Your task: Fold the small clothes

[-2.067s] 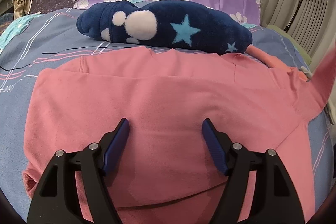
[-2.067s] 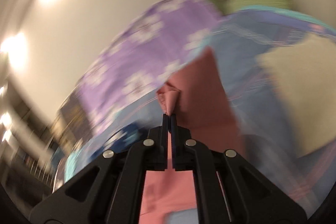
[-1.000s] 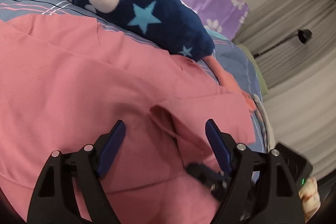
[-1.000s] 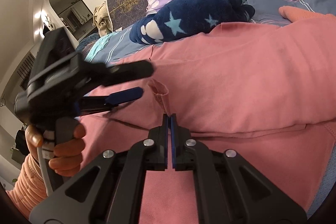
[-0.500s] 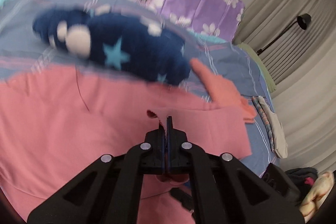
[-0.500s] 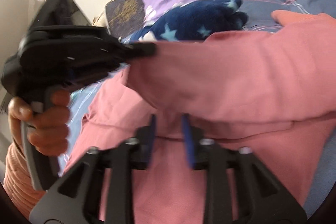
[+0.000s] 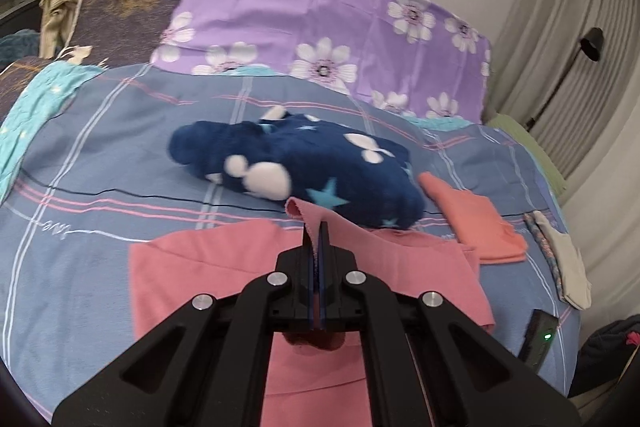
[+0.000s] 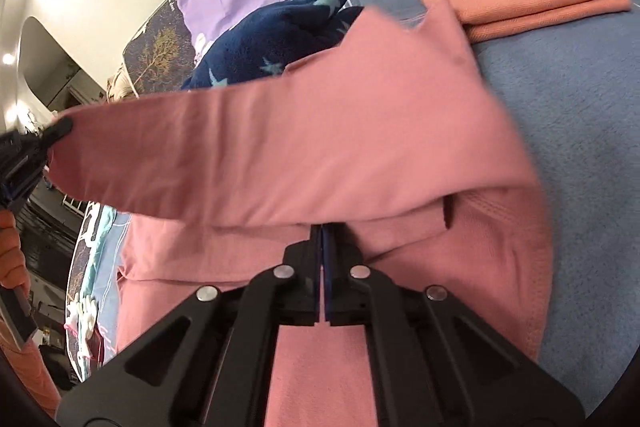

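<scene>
A pink shirt (image 7: 208,267) lies on the blue plaid bed sheet (image 7: 100,155). My left gripper (image 7: 319,227) is shut on the end of its sleeve and holds it lifted above the shirt's body. In the right wrist view the sleeve (image 8: 280,147) stretches as a taut band from the left gripper (image 8: 60,127) at the far left across to the shirt's shoulder. My right gripper (image 8: 323,231) is shut on the pink shirt (image 8: 460,267) just under the sleeve's lower edge.
A navy fleece garment with stars (image 7: 320,175) lies behind the shirt. A folded orange garment (image 7: 476,223) lies to the right, with folded light cloth (image 7: 568,267) beyond it. A purple flowered pillow (image 7: 320,27) is at the headboard. A black device with a green light (image 7: 540,339) lies near the bed edge.
My left gripper closed on the sleeve end and lifted it up and away, pulling the sleeve taut. My right gripper let go of the sleeve, opened, then closed on the shirt lower down.
</scene>
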The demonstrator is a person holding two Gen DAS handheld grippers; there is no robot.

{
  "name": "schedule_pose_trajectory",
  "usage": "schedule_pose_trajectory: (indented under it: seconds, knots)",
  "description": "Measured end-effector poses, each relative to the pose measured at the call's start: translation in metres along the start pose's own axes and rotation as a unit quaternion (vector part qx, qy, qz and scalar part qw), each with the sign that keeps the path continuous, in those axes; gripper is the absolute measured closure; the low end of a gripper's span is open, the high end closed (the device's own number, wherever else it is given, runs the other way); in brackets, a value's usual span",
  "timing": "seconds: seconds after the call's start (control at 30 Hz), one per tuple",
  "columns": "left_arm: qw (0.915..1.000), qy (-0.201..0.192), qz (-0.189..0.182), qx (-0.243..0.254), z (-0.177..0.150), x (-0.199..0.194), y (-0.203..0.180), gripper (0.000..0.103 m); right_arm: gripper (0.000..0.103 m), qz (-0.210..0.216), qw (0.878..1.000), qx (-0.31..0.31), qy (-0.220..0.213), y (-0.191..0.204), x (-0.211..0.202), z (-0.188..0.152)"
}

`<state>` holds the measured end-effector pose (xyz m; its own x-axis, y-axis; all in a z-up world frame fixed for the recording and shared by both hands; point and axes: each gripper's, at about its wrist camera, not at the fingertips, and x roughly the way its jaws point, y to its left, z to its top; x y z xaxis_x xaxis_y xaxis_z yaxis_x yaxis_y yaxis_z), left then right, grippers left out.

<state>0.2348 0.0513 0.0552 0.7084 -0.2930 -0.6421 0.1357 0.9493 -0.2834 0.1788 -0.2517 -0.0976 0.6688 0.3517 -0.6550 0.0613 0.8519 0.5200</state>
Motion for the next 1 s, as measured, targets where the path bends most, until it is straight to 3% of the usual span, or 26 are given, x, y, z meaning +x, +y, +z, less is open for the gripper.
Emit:
schedule_pose_trajectory:
  seconds: [0.3, 0.43, 0.6, 0.67, 0.73, 0.83, 0.87, 0.9, 1.0]
  knots:
    - [0.9974, 0.034, 0.056, -0.029, -0.027, 0.020, 0.061, 0.102, 0.103, -0.007, 1.000, 0.023, -0.010, -0.014, -0.003, 0.003]
    - [0.9917, 0.057, 0.096, -0.063, -0.038, 0.038, 0.100, 0.102, 0.103, -0.007, 1.000, 0.023, -0.008, -0.014, -0.002, 0.005]
    - [0.9855, 0.055, 0.131, -0.093, -0.045, 0.043, 0.131, 0.100, 0.102, -0.007, 1.000, 0.020, -0.006, -0.011, 0.000, 0.006]
    - [0.9835, 0.049, 0.134, -0.111, -0.048, 0.041, 0.139, 0.093, 0.102, -0.007, 1.000, 0.019, -0.005, -0.011, 0.000, 0.006]
    - [0.9852, 0.043, 0.115, -0.119, -0.050, 0.037, 0.139, 0.091, 0.102, -0.007, 1.000, 0.019, -0.005, -0.011, 0.001, 0.006]
    - [0.9906, 0.045, 0.092, -0.091, -0.056, 0.039, 0.121, 0.081, 0.102, -0.005, 1.000, 0.020, -0.004, -0.011, 0.001, 0.005]
    - [0.9914, 0.050, 0.094, -0.076, -0.059, 0.042, 0.114, 0.070, 0.102, -0.005, 1.000, 0.020, -0.004, -0.011, 0.001, 0.005]
    - [0.9912, 0.060, 0.107, -0.051, -0.065, 0.047, 0.105, 0.061, 0.102, -0.004, 1.000, 0.021, -0.004, -0.011, 0.001, 0.005]
    - [0.9791, 0.090, 0.181, 0.025, -0.084, 0.068, 0.088, 0.060, 0.102, -0.002, 1.000, 0.022, -0.004, -0.012, 0.001, 0.005]
